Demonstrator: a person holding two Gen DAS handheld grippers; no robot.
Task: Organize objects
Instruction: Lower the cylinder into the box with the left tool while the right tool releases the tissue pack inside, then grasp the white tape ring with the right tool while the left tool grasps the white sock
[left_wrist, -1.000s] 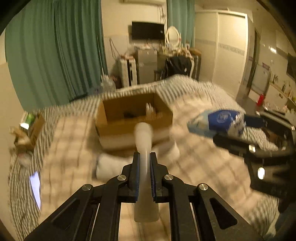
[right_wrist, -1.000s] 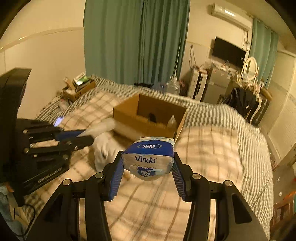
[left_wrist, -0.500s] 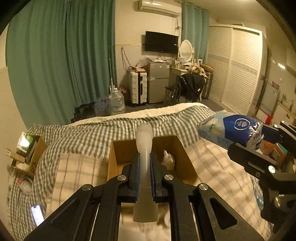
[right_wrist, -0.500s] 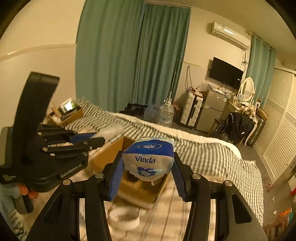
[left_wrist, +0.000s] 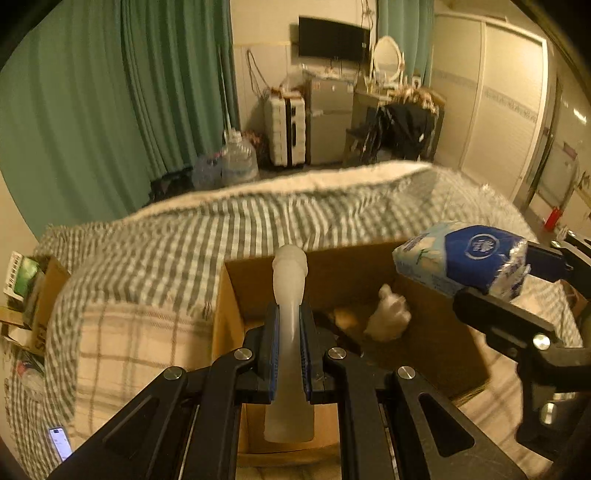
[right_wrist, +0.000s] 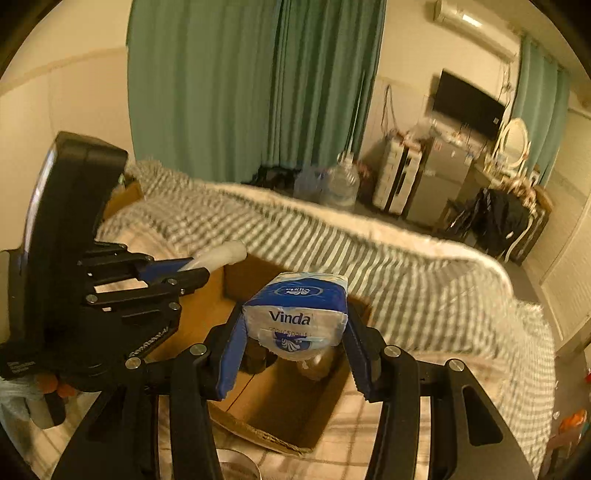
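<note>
An open cardboard box (left_wrist: 236, 295) (right_wrist: 325, 424) sits on the checked bed cover. My left gripper (left_wrist: 290, 314) (right_wrist: 195, 269) is shut on a whitish translucent tube (left_wrist: 289, 280) (right_wrist: 221, 253), which hangs over the box's near left part. My right gripper (right_wrist: 295, 332) (left_wrist: 524, 273) is shut on a blue and white Vinda tissue pack (right_wrist: 295, 314) (left_wrist: 461, 258), held above the box's right side. A small white bottle (left_wrist: 388, 314) and dark items lie inside the box.
A phone (left_wrist: 61, 441) lies on the bed at the lower left. A smaller carton with packets (left_wrist: 33, 291) stands at the bed's left edge. Water jugs (left_wrist: 236, 162), a suitcase, a fridge and green curtains are beyond the bed.
Both grippers have travelled forward with their loads, from in front of the box to over its opening. The box now fills the lower middle of both views.
</note>
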